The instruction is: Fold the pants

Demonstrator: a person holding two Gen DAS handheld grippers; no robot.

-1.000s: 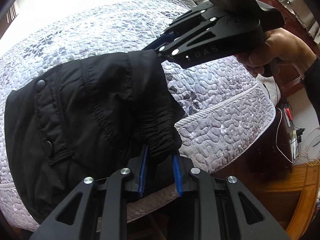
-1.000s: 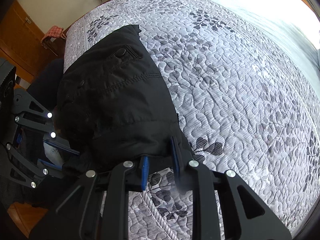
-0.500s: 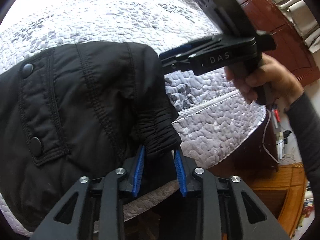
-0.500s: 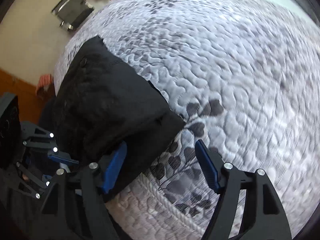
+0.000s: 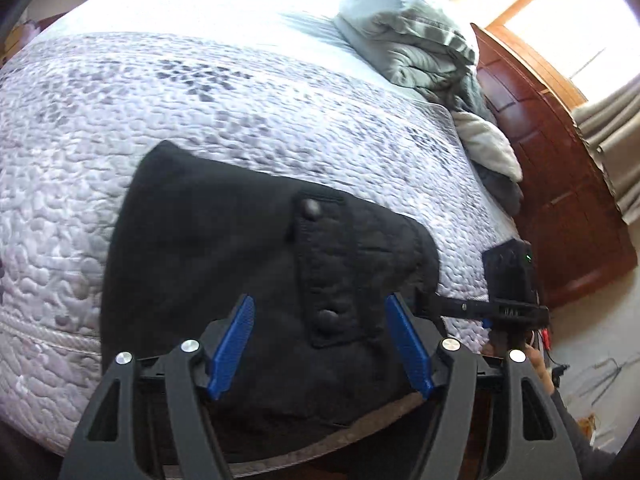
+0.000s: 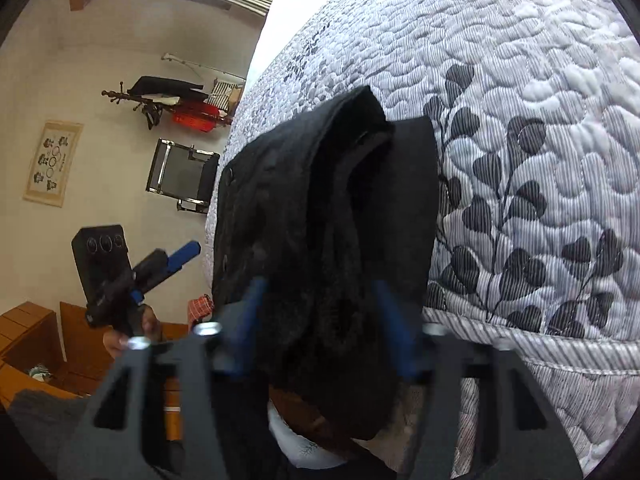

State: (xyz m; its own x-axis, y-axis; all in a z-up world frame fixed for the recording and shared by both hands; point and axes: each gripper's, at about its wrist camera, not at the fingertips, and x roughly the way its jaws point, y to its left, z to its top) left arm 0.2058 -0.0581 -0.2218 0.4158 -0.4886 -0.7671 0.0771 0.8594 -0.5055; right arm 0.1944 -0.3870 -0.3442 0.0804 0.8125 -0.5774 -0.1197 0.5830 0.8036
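1. The black pants [image 5: 248, 264] lie folded in a thick bundle at the near edge of the bed, on the grey-and-white quilted cover [image 5: 240, 120]; part of the bundle hangs over the edge (two snap buttons show on a flap facing up).
2. The left gripper [image 5: 320, 344] has its blue pads spread wide, one on each side of the flap; nothing is pinched between them, and whether they touch the cloth I cannot tell.
3. The right gripper [image 6: 320, 328] is likewise spread apart, its blurred blue fingers flanking the end of the bundle, where the stacked layers show; it grips nothing.
4. From the left wrist view the right gripper [image 5: 508, 300] sits just beside the pants' right edge.
5. A rumpled grey blanket [image 5: 412, 40] lies at the far side of the bed, well apart from the pants.
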